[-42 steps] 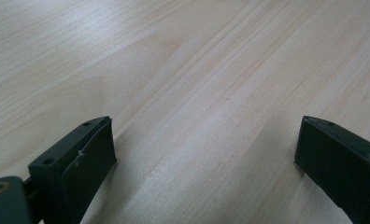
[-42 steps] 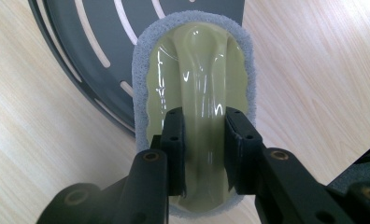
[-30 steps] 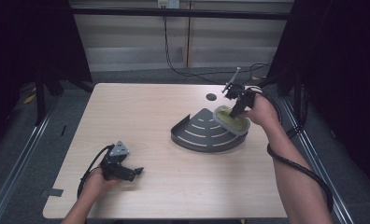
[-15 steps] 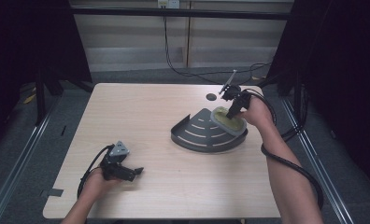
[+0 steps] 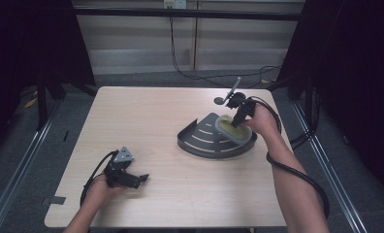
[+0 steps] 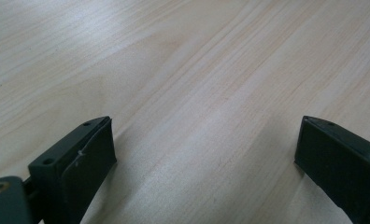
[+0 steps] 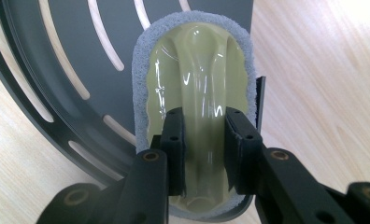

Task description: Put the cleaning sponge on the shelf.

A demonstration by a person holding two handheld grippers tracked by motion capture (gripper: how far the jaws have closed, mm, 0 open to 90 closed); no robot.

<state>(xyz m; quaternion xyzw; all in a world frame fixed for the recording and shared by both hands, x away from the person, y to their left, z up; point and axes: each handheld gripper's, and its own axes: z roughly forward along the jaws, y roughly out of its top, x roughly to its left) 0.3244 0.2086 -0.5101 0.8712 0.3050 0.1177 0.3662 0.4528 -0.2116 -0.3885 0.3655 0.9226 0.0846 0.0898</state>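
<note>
- Left gripper: lower left of the high view, resting on the wooden table. Position unchanged over the last second. Jaws stand wide apart in the left gripper view, with bare wood between them; nothing held.
- Slotted tray: dark grey, fan-shaped, centre-right of the high view. It lies flat on the table and has not shifted.
- Scrubbing pad: pale green moulded grip on a grey foam base, lying on the tray's right-hand portion, against its straight edge.
- Right gripper: right of centre in the high view. Over the last second it has travelled a short way toward the upper right of the frame, and the pad with it. Jaws are narrow, clamped on the pad's raised central ridge.
- Judgement: the movement suggests the pad is being drawn across the tray surface.
- Small dark disc: on the table beyond the tray, clear of the right gripper.
- Obstructions: none apparent beside the tray; the right gripper's trailing cable runs along the forearm.
</note>
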